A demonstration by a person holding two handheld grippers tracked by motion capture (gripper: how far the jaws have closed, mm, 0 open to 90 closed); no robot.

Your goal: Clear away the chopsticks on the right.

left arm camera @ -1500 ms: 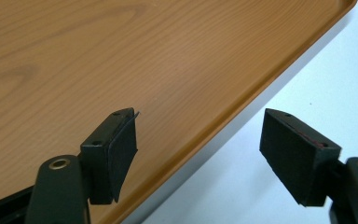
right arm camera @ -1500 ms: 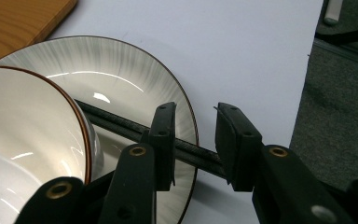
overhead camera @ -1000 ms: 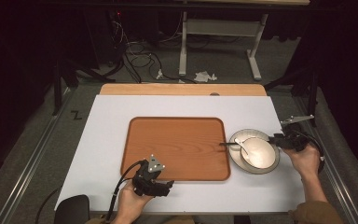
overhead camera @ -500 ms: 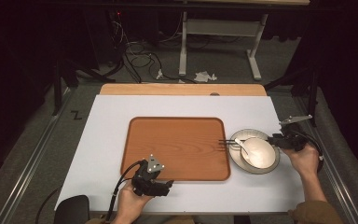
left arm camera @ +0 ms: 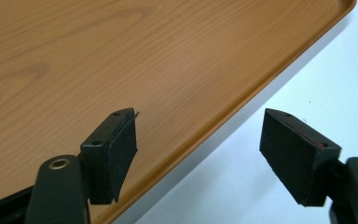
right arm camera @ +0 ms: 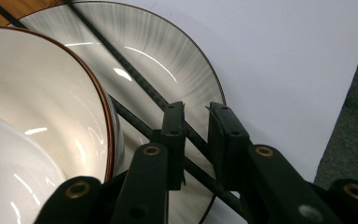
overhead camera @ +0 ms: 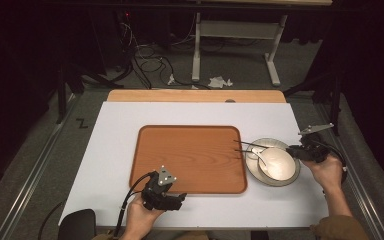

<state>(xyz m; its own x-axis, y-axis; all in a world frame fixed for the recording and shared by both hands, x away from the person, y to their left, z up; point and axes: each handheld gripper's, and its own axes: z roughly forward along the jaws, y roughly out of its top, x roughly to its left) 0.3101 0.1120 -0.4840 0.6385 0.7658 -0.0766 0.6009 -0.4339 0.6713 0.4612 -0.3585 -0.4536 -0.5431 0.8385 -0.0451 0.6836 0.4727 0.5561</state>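
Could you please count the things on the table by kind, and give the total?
Tray: 1
Plate: 1
Bowl: 1
Spoon: 1
Chopsticks: 2
Total: 6

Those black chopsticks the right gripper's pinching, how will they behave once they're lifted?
The chopsticks look thin, stiff and probably light. Their smooth round shafts may slip or splay between the fingers. Their tips overhang the tray, so they could swing about.
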